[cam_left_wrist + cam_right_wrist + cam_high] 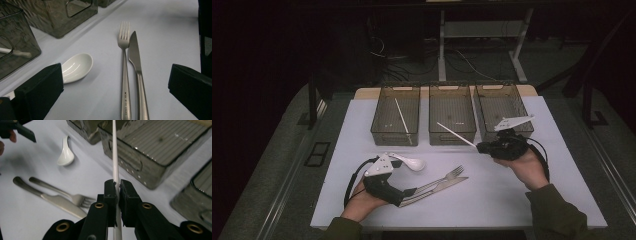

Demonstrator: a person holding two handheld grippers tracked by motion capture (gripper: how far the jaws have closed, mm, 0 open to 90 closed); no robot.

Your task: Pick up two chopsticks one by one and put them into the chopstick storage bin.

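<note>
Nearest you, your left hand-held gripper [412,191] rests low on the white worktop [492,200] at about seven o'clock, jaws spread wide with nothing between the pads. Look along it in the left gripper view: the fork [124,75] and the table knife [136,72] lie side by side straight ahead, touching or nearly so, tines and blade tip pointing away from you. The white ceramic soup spoon [76,67] sits just off the left jaw, bowl up, at roughly ten o'clock from the cutlery.

Over at three o'clock, your right hand-held gripper [479,147] is clamped tight on a white chopstick [455,134]. The pads pinch it close to one end, and the long free end points toward ten o'clock, lifted off the worktop, in front of the middle bin [452,137].

At the far side, twelve o'clock, three smoky see-through bins stand in a row. The left bin [384,135] already holds a second white chopstick [402,121] lying slantwise; the right bin [487,107] stands just behind your right hand.
</note>
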